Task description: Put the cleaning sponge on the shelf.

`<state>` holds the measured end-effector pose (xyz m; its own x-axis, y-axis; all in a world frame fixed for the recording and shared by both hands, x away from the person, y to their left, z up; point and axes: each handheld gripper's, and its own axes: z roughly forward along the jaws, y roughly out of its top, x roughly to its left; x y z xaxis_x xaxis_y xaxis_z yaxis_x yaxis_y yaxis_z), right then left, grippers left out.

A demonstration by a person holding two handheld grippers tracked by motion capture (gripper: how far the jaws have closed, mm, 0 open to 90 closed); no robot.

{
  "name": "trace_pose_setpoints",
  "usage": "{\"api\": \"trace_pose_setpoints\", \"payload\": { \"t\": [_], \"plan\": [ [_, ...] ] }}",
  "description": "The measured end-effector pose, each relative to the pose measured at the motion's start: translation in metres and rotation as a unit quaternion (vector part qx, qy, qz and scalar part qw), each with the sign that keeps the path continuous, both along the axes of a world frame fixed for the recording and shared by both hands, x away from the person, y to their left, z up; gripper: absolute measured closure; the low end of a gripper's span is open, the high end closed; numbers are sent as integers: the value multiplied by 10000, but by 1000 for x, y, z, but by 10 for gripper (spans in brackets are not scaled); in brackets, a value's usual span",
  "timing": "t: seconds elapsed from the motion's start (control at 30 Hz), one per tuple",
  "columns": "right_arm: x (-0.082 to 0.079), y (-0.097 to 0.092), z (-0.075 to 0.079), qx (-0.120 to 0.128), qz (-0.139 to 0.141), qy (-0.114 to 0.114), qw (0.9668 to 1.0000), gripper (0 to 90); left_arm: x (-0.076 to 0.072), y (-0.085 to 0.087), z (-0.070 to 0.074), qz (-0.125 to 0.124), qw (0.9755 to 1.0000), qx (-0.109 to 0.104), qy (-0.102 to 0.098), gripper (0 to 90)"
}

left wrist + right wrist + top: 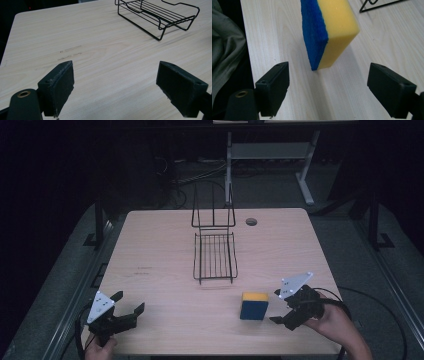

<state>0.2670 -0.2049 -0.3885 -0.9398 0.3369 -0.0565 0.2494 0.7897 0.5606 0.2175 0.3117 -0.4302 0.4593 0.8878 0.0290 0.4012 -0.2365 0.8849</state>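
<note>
A sponge (254,306), yellow with a blue scouring face, stands on its edge on the wooden table (165,245) near the front right. In the right gripper view the sponge (329,32) stands just ahead of the jaws, apart from them. My right gripper (276,306) is open beside the sponge's right side, nothing between its pads (274,87). My left gripper (128,302) is open at the front left corner, low over bare wood, jaws wide with the pads (60,85) apart. A black wire rack (215,252) sits mid-table.
The wire rack (160,17) has an upright back and a low tray part. A round cable hole (251,222) is in the table's far right part. A white desk frame (300,165) and cables lie on the floor beyond. Grey cloth (227,50) hangs off the table's near edge.
</note>
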Motion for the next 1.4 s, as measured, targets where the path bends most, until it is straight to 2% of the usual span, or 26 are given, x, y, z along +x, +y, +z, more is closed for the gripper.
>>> {"api": "trace_pose_setpoints", "payload": {
  "t": [0.5, 0.6, 0.87, 1.17, 1.23, 1.4],
  "plan": [
    [9, 23, 17, -251, 277, 1, 9993, 178, 0, 0, 0, -12, 10000, -3, -1, 141],
    [12, 29, 20, -318, 410, 20, 9987, 215, 0, 0, 1, -22, 10000, 9, -4, 141],
    [19, 47, 25, -565, 609, 22, 9965, 216, 0, -1, 1, 0, 10000, -46, -16, 141],
    [27, 62, 27, -743, 757, 109, 9943, 233, 0, 0, 1, 2, 10000, -53, -16, 141],
    [30, 64, 27, -799, 806, 175, 9934, 275, 0, -1, 1, -9, 10000, -41, -24, 141],
    [35, 70, 25, -891, 895, 347, 9914, 314, 0, -1, 1, -4, 10000, -54, -23, 141]
  ]
}}
